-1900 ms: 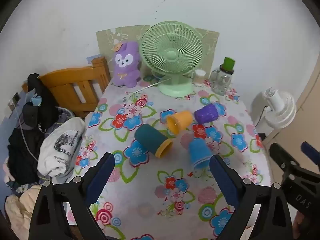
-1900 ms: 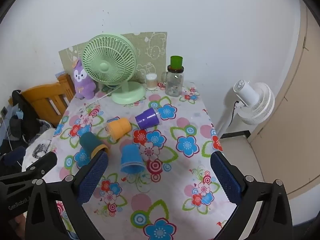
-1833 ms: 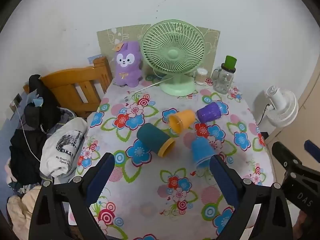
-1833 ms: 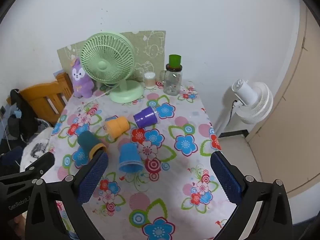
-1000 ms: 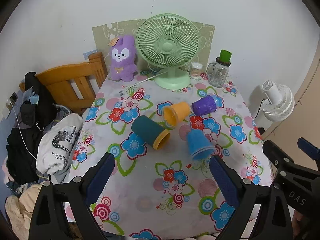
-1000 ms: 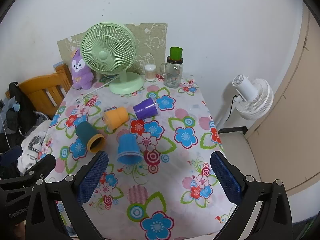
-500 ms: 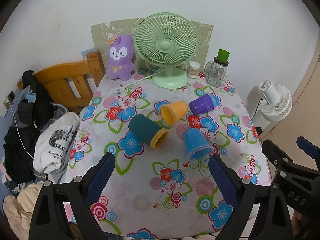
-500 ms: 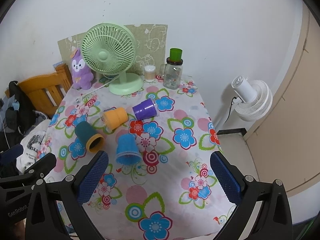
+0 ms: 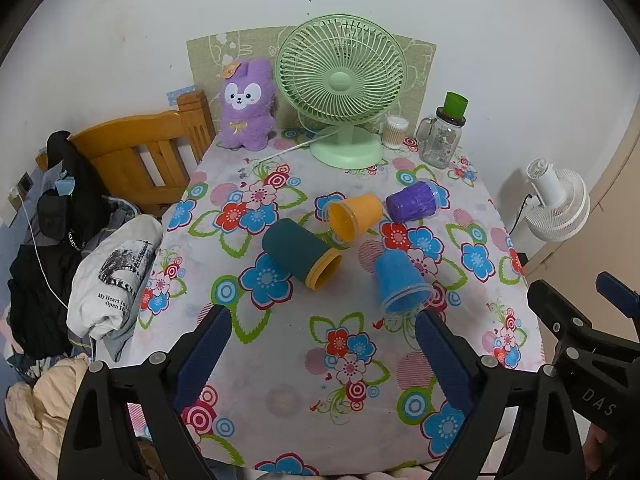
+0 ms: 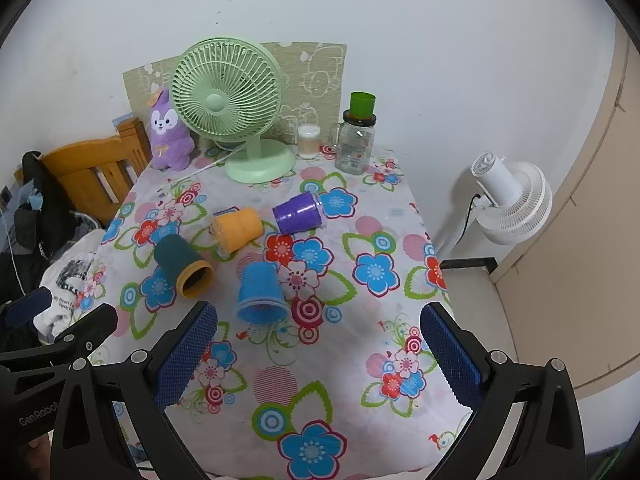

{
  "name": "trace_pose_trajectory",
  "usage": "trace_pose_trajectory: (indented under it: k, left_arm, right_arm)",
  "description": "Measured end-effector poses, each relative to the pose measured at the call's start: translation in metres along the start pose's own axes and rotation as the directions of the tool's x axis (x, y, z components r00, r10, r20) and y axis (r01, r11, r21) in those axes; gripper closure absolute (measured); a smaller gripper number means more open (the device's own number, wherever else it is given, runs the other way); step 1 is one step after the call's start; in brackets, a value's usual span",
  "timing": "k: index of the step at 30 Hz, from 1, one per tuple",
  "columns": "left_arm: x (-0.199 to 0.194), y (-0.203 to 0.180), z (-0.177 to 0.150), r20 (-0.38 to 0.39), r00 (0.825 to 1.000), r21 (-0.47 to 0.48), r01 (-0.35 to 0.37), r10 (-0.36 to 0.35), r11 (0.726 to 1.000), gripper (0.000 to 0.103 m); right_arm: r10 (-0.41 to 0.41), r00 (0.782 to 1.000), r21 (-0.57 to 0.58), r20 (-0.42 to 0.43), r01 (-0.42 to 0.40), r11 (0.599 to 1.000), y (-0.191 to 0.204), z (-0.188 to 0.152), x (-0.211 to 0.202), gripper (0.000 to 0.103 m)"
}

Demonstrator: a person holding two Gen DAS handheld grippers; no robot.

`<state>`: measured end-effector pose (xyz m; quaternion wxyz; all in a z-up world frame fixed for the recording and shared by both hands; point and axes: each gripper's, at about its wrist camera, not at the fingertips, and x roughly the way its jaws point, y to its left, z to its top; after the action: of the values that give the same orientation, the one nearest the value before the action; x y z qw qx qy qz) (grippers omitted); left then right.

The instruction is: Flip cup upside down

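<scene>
Right wrist: blue cup (image 10: 260, 292) just beyond wide-open right gripper (image 10: 318, 344).

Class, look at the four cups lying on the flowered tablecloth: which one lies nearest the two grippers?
The blue cup. It lies closest to the table's near edge; the teal, orange and purple cups lie farther back.

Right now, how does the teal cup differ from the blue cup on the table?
The teal cup is dark with an orange rim; the blue cup is blue all over with a clear rim. The teal cup lies at the left of the group, mouth angled toward the camera's right; the blue cup lies nearest the camera, mouth toward it. Both lie on their sides on the flowered cloth, touched by neither hand-held gripper.
</scene>
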<state>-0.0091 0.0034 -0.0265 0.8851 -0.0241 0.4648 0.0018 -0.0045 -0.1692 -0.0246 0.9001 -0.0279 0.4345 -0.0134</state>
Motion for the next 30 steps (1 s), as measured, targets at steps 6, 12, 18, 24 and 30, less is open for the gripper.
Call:
trace_pose_trajectory:
  k: [6, 12, 18, 24, 30]
  left_arm:
    - [0.003, 0.003, 0.001, -0.012, 1.0, -0.008, -0.014, 0.014, 1.0, 0.014]
    - [0.008, 0.006, 0.004, -0.023, 0.999, -0.022, -0.032, 0.032, 0.999, 0.013]
    - [0.012, 0.009, 0.012, -0.022, 0.998, -0.008, -0.056, 0.055, 0.998, 0.013]
    - [0.026, 0.016, 0.025, -0.043, 0.998, -0.035, -0.055, 0.054, 0.998, 0.013]
    - [0.045, 0.023, 0.041, -0.062, 0.996, -0.061, -0.072, 0.068, 0.996, 0.013]
  right_arm:
    - [0.012, 1.0, -0.025, -0.005, -0.012, 1.0, 0.006, 0.0, 0.002, 0.001]
    - [0.028, 1.0, -0.05, -0.013, -0.029, 0.998, 0.012, 0.006, 0.008, 0.001]
    - [0.036, 0.999, -0.075, -0.035, -0.039, 0.996, 0.018, 0.016, 0.019, 0.001]
    - [0.061, 0.997, -0.098, -0.056, -0.066, 0.993, 0.025, 0.03, 0.034, 0.001]
    - [0.118, 0.99, -0.132, -0.075, -0.127, 0.983, 0.034, 0.049, 0.057, 0.001]
